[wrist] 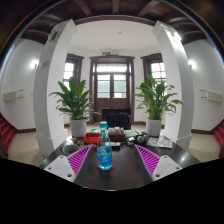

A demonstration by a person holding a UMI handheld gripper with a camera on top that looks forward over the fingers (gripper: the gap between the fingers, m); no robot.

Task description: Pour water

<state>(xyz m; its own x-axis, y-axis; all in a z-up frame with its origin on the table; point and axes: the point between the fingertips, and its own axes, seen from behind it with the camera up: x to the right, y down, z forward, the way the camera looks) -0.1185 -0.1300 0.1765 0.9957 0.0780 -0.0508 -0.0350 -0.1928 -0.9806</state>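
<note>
Your gripper (105,162) is open: jaws spread wide, w/ the two purple pads (78,159) angled outward, one each side. Neither pad touches anything.

The clear plastic water bottle w/ blue label and blue cap (104,146) stands between your fingers, a gap on both sides. It rests on its own base on the dark round tabletop (110,175). Bottle is upright, long axis vertical, cap pointing straight up. Cap looks to be on. Liquid level: can't tell.

Rel. to the bottle:
- Just behind it and to its right, some small items (128,136) lie on the table, red and white among them; too small to tell what they are.
- Further right of the bottle, at the table's far rim, a light flat item (160,141); can't identify it.
- Behind the bottle, past the table, a dark chair back or screen-like shape (117,118), approx. in line w/ the cap.
- Behind and left of the bottle, a large green potted plant in a white pot (75,106).
- Behind and right, a second potted plant (157,104) of the same kind.
- Well beyond the bottle, straight ahead, a dark-framed double door w/ glass panes (112,82), windows either side.
- White columns (52,80) stand left and right of the bottle, nearer than the door.
</note>
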